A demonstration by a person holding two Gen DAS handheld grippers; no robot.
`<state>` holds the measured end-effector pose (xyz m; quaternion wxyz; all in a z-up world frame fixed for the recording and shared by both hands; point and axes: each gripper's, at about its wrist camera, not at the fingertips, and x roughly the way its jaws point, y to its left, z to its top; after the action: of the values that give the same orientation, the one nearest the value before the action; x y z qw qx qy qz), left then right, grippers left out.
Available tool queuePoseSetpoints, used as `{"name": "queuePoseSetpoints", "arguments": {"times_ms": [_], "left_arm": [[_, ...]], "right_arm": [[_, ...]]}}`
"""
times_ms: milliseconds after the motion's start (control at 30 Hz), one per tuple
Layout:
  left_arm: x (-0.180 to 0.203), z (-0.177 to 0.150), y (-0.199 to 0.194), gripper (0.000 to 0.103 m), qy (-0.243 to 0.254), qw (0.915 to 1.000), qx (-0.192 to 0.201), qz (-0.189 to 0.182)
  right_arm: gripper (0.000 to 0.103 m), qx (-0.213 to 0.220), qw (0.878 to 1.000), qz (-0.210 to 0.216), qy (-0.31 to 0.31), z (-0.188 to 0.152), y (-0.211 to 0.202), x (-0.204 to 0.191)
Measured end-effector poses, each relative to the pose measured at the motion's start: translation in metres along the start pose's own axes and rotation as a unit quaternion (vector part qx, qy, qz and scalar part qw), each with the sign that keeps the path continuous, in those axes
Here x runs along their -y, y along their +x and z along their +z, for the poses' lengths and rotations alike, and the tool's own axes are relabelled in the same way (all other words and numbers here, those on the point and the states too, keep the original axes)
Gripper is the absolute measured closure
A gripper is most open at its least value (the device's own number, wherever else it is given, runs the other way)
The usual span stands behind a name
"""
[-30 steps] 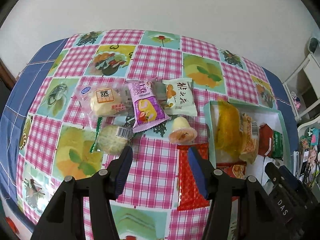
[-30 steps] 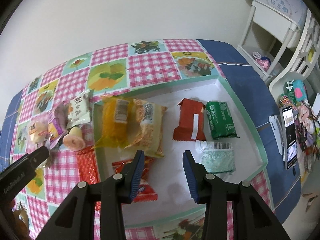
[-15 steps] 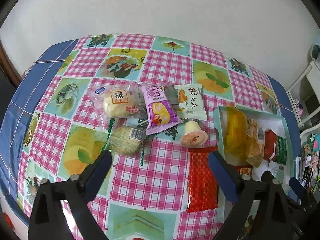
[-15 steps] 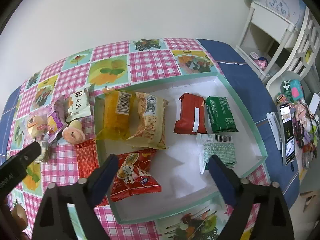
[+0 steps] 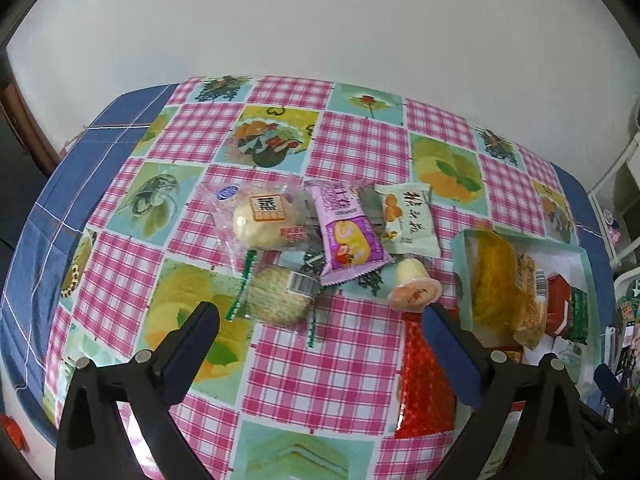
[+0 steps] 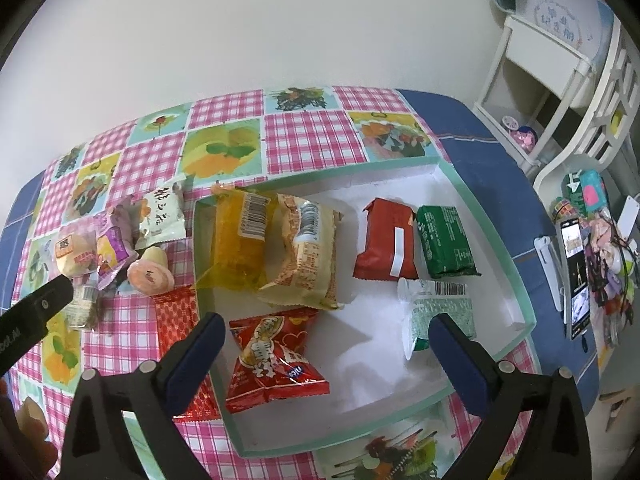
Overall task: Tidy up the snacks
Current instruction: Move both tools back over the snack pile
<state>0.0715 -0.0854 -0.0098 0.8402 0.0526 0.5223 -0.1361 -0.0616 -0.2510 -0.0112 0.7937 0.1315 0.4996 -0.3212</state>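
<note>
Right gripper [image 6: 324, 332] jaws opening over the tray [image 6: 516, 280], nothing between them — red packet [image 6: 272, 360] lies inside, loose; left gripper [image 5: 320, 320] spread wide, empty, hovering near the untidied snacks [image 5: 320, 236] on the tablecloth [image 5: 340, 360], presumably next to sort.

wall [image 5: 320, 20]: plain white | tablecloth [image 5: 352, 148]: pink checks, fruit | shelf [image 6: 540, 52]: white

A glossy, smooth plastic-coated tablecloth in pink check [image 5: 352, 360] covers the table. On it, beside the shallow white tray with matt pale-green rim [image 6: 480, 216], lies a shiny crinkled red foil packet [image 5: 424, 392]. Inside the tray, a clear yellow film wrapper [image 6: 236, 240] and a glossy red plastic bag [image 6: 272, 360] catch light.
</note>
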Motion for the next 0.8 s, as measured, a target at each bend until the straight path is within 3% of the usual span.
{"name": "queuePoseSetpoints", "arguments": {"times_ms": [433,800], "left_arm": [[-0.044,0.008,0.012,0.002,-0.034,0.9981,-0.012,0.050],[-0.102,0.021,0.011,0.002,-0.084,0.9938,-0.004,0.073]], "right_arm": [[0.000,-0.001,0.999,0.046,-0.024,0.000,0.001,-0.046],[0.000,-0.007,0.990,0.135,-0.044,0.002,0.001,-0.104]]}}
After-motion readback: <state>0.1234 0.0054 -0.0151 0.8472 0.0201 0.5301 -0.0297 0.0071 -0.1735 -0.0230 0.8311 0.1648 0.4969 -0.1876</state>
